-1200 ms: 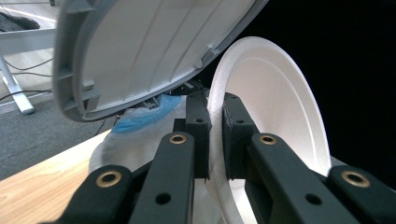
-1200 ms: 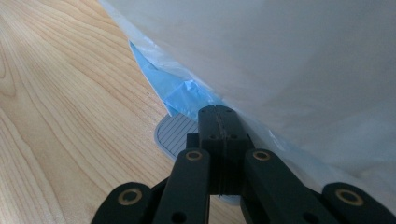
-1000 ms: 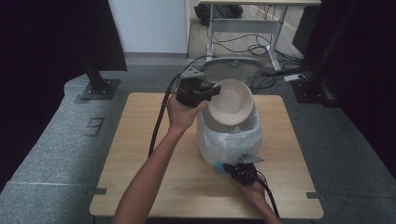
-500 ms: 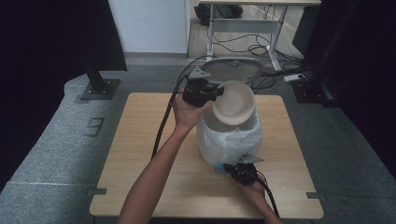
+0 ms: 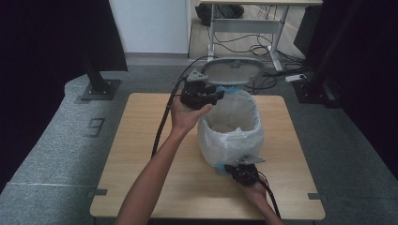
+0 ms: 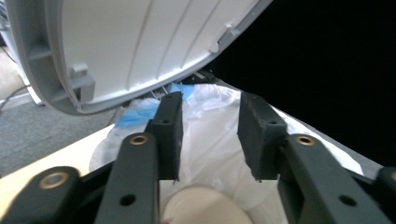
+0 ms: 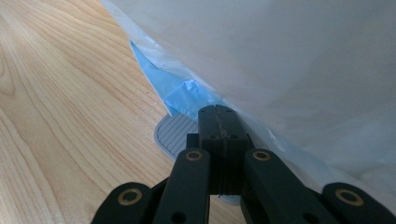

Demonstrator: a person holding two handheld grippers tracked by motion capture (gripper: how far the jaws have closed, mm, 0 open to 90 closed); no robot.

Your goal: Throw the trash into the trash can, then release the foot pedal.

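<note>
From the high view, the round bin (image 5: 230, 131), lined with a crinkled white plastic bag (image 5: 234, 140), stands mid-table on pale wood (image 5: 141, 154); my left gripper (image 5: 206, 93) hovers at its far rim, my right gripper (image 5: 234, 169) sits low at its near foot. In the left gripper view, my black jaws gape with nothing between them, above the bag and a cream disc (image 6: 205, 207) inside, under the ribbed grey lid (image 6: 116, 42). In the right gripper view, my jaws are pressed together on the ridged grey pedal (image 7: 175, 135) beside blue plastic (image 7: 182, 95).
</note>
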